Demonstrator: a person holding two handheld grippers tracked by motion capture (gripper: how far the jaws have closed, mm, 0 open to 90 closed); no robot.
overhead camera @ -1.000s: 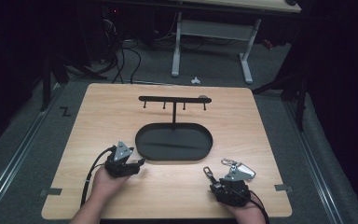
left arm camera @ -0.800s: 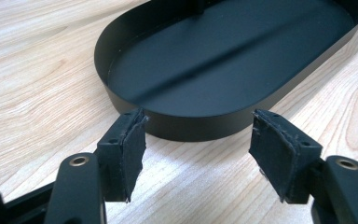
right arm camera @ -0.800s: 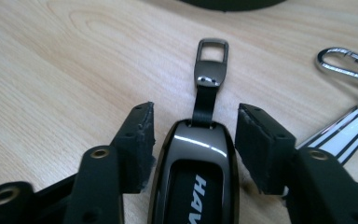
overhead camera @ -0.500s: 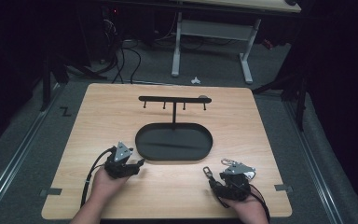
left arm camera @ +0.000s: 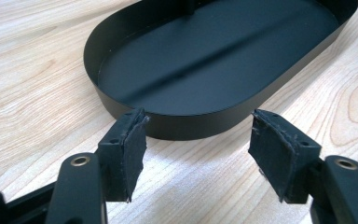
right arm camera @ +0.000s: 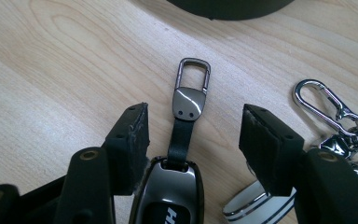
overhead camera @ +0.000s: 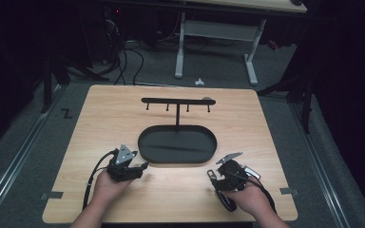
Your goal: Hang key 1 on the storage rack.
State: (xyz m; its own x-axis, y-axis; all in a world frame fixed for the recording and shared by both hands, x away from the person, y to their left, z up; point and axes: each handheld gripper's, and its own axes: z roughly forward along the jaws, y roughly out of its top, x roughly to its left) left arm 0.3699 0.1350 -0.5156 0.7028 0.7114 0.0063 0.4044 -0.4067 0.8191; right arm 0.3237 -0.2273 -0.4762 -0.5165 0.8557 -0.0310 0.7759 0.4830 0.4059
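A black key fob with a strap and a metal clasp lies on the wooden table. My right gripper hovers over it, jaws open on either side of the strap without touching it; they have just been opening. In the high view the right gripper is at the front right, with the fob beside it. My left gripper stands open and empty, aimed at the near wall of the black oval tray. Seen from above, that left gripper is at the tray's front left corner.
A second key ring with a silver carabiner and a white fob lies just right of the right gripper. A black rack with hooks rises from the tray. Desk legs and cables stand on the floor beyond the table.
My right gripper has moved away from the person, toward the tray, and risen a little over the keys. The left gripper has stayed put.
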